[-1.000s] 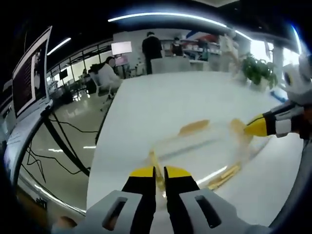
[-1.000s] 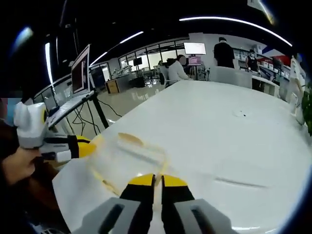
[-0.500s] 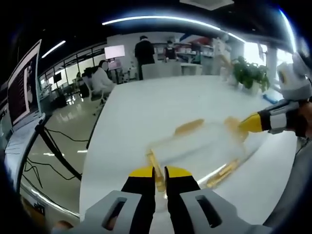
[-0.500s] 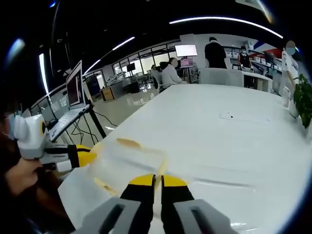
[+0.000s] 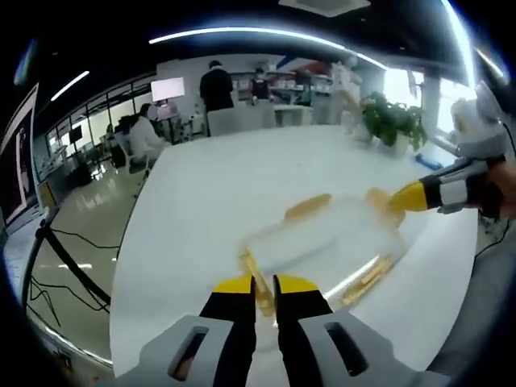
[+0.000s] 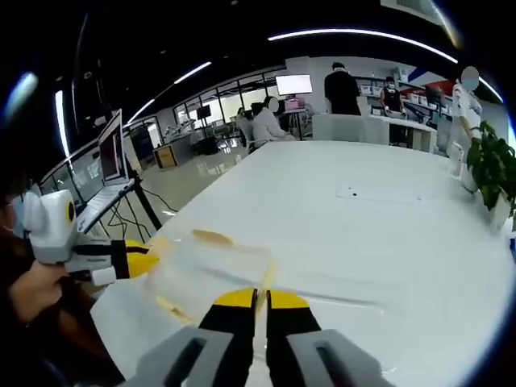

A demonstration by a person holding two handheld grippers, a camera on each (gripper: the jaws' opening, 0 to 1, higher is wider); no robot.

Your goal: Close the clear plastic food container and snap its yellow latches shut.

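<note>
**Two handheld grippers pinch opposite ends of a clear food container on a white table**

In the left gripper view, the left gripper [image 5: 264, 284] has yellow-tipped black jaws on grey bodies, clenched on a yellow latch [image 5: 251, 272] at the near end of the clear plastic food container [image 5: 326, 242]. The container is a shallow, glossy, see-through rectangle lying flat on the smooth white table [image 5: 234, 177]. More yellow latches show along its far side [image 5: 307, 207] and its right side [image 5: 367, 276]. At its far right end, the right gripper [image 5: 401, 198] reaches in, its yellow tip touching the container.

In the right gripper view, the right gripper [image 6: 262, 299] has its jaws pressed together on a thin yellow latch [image 6: 265, 278] at the container's [image 6: 211, 262] near end. The left gripper [image 6: 141, 261] comes in from the left, held by a hand [image 6: 26, 284], its tip at the container's far end.

The left gripper view shows a leafy potted plant [image 5: 391, 121] far right. The right gripper view shows a laptop on a stand [image 6: 109, 173] at left. Both show an open office with people standing and sitting far behind; no writing is readable.
</note>
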